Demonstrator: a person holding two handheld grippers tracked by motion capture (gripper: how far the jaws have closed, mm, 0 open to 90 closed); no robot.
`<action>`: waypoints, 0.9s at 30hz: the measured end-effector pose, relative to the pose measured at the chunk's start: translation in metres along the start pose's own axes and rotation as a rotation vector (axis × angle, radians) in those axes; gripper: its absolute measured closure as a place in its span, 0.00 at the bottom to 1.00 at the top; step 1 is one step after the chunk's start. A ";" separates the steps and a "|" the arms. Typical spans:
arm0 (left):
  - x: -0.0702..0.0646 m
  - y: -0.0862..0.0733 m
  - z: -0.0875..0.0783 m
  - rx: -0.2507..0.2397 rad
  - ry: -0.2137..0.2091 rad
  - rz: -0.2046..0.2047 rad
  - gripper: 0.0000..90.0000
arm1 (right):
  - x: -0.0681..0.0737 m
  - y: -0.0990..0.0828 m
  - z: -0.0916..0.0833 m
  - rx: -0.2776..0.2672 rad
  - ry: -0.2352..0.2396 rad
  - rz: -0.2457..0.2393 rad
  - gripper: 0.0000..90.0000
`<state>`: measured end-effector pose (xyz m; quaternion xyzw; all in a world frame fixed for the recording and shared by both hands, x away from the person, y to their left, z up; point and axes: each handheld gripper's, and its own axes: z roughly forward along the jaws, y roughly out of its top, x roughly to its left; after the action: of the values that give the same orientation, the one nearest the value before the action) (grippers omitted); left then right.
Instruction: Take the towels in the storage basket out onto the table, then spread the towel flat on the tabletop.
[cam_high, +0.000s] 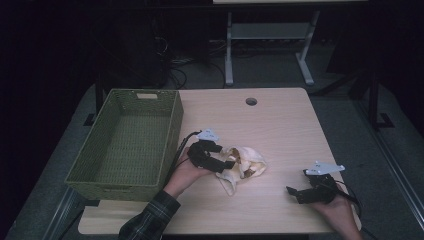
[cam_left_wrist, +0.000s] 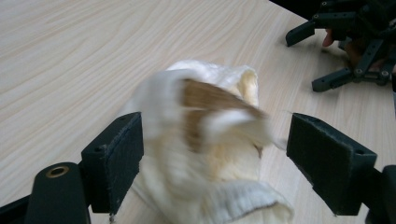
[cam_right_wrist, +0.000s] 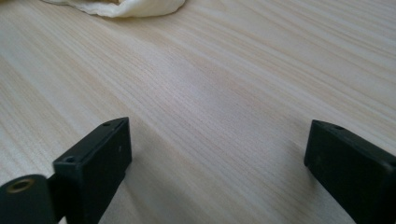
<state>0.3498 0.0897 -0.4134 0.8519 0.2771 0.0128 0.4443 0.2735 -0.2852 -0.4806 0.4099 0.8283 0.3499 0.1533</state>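
Both grippers stand wide open: left gripper (cam_left_wrist: 215, 163) straddles the cream cloth (cam_left_wrist: 205, 140) unclamped, right gripper (cam_right_wrist: 217, 163) holds nothing above the table (cam_right_wrist: 210, 84).

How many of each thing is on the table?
Green woven basket: 1
Cream and brown cloth: 1
Black grippers, left gripper and right gripper: 2
Total: 4
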 end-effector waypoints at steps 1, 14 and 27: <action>0.000 0.000 0.000 0.000 0.000 0.000 0.20 | 0.000 0.000 0.000 0.000 0.000 0.000 0.11; -0.005 -0.032 -0.007 0.040 0.048 0.015 0.22 | 0.009 0.023 -0.006 -0.066 0.052 -0.025 0.26; -0.003 -0.046 -0.003 0.083 0.086 0.033 0.22 | 0.025 0.085 0.015 -0.126 0.160 -0.102 0.44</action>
<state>0.3256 0.1114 -0.4466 0.8727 0.2820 0.0451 0.3960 0.3149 -0.2230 -0.4299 0.3275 0.8339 0.4248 0.1300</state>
